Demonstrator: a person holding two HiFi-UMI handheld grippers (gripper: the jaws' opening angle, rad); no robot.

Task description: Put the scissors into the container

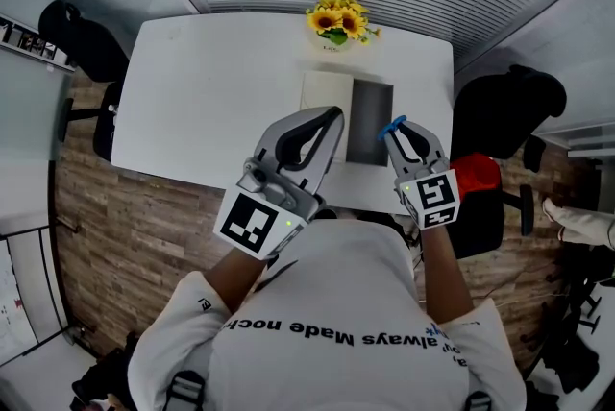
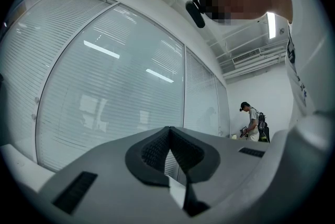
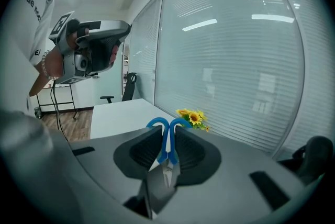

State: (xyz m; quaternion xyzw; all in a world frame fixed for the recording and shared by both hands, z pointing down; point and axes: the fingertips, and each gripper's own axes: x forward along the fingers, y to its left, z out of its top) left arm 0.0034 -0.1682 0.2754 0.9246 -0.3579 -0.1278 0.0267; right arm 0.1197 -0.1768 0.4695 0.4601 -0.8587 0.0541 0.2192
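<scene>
In the head view we find the container (image 1: 371,119), a shallow grey rectangular tray, on the white table (image 1: 211,92) just right of centre frame. A cream panel (image 1: 325,94) lies flush against its left side; we cannot tell whether this is a lid. The visible part of the tray interior reads as plain grey, and its lower edge is covered by the two grippers. A bunch of sunflowers (image 1: 338,20) stands on the table directly above the container in the frame. The scissors (image 1: 392,126) are not in the container. They are pinched in the right gripper (image 1: 403,134), which is at the container's right edge in the frame. In the right gripper view, the right gripper (image 3: 167,136) has its pads clamped on the scissors (image 3: 166,140), with the blue handle loops (image 3: 159,124) projecting past the jaw tips and the blades pointing back toward the camera. The left gripper (image 1: 334,114) overlaps the cream panel's lower edge. In the left gripper view, the left gripper (image 2: 168,131) has its jaws pressed together at the tips with nothing between them, and it faces window blinds (image 2: 115,76).
</scene>
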